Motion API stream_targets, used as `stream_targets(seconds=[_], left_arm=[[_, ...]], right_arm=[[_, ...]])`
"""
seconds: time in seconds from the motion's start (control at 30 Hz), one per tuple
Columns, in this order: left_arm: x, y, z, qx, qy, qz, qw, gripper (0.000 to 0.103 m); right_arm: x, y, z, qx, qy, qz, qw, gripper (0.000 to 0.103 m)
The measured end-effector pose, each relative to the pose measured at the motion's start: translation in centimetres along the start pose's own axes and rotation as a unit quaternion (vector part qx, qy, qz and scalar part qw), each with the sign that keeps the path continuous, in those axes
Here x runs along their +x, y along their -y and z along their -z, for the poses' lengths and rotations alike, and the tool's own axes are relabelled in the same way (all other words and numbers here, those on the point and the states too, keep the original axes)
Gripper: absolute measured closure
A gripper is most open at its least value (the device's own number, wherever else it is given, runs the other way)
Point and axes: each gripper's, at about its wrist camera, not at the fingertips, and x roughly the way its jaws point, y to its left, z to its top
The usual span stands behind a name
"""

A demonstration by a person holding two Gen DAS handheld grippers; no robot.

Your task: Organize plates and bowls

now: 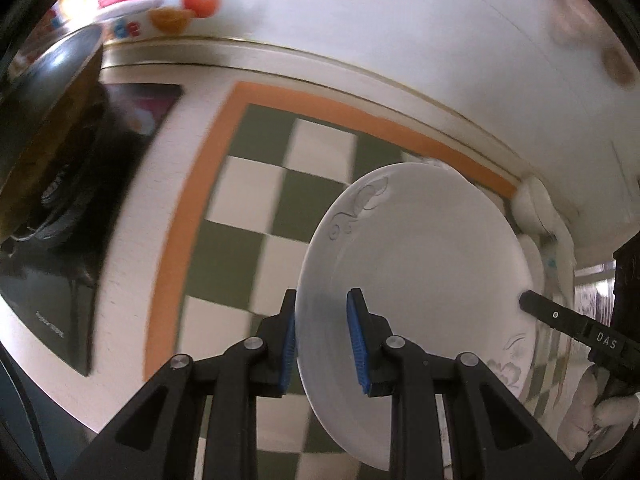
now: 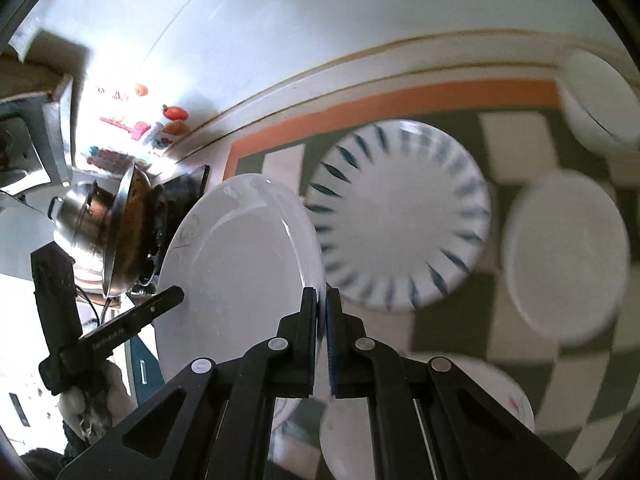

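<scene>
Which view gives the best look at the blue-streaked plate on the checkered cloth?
The right wrist view. The blue-streaked plate lies there nearly whole, just beyond the white plate clamped in the right gripper. In the left wrist view it cannot be made out; the white plate covers that side.

The white letters "DAS" stand on the black finger of the right gripper [image 1: 524,300] where it reaches in at the right edge of the left wrist view. A small pale word on the black appliance [image 1: 52,300] at the left, and the printing along the left gripper [image 2: 180,292] in the right wrist view, are too blurred to read.
</scene>
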Motion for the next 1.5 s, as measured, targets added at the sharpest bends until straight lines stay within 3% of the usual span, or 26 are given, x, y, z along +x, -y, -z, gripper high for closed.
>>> stream_targets(seconds=[0.23, 0.57, 0.8, 1.5], left_arm=[[2.2, 6.3, 4.0, 0.063, -0.034, 0.014, 0.9973, 0.082], [7.7, 11.6, 9.1, 0.135, -0.1, -0.004, 0.9858, 0.082], [8.9, 12.1, 9.6, 0.141, -0.108, -0.019, 0.9838, 0.081], [10.3, 13.3, 9.5, 0.144, -0.129, -0.039, 0.9803, 0.08]], right_arm=[[-4.9, 6.7, 6.4, 0.062, 0.024, 0.011, 0.998, 0.097], [-5.7, 14.6, 13.3, 0.126, 0.017, 0.039, 0.991, 0.097], [-4.6, 16.2, 14.6, 0.129, 0.004, 0.042, 0.991, 0.097], [-2.4, 14.8, 14.4, 0.104, -0.049, 0.081, 0.99, 0.095]])
